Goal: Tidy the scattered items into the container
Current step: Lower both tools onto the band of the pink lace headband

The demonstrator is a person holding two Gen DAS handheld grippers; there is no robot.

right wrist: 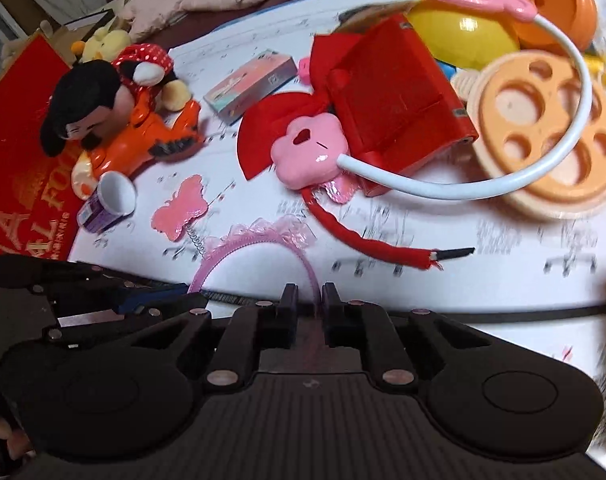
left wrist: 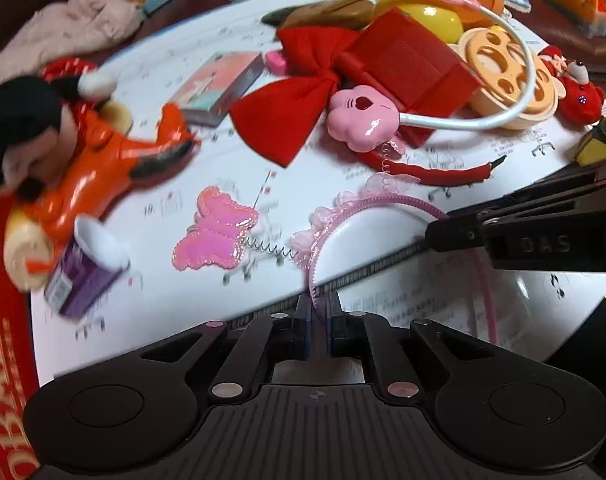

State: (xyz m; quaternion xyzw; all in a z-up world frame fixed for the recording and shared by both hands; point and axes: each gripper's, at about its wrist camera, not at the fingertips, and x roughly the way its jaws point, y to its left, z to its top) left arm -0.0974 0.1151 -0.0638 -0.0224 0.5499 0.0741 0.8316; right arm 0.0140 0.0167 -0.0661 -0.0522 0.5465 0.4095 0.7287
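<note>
While both grippers clamp the pink lace-trimmed headband, one on each end of its arc, the rest of the clutter lies beyond it on the white printed sheet. The left gripper has its fingers pinched tight on the band's thin pink end. The right gripper is closed on the other end, and its dark fingers show at the right edge of the left wrist view. In the right wrist view the headband arches up from the jaws, lace frill on top.

Just beyond the headband on the left lies a glossy pink butterfly clip on a thin coil spring that reaches the frill. Farther left of it a purple cup lies tipped on its side against an orange plastic toy and a black-haired plush doll.

Directly beyond the headband a red fabric-covered band with a frayed end lies close by. Behind that sit a pink flower-shaped lamp on a white bendy neck, a big red bow and a red box. To the right of these rests an orange disc with round holes. A small pink-and-grey card box lies well beyond the butterfly. No container can be made out for certain.
</note>
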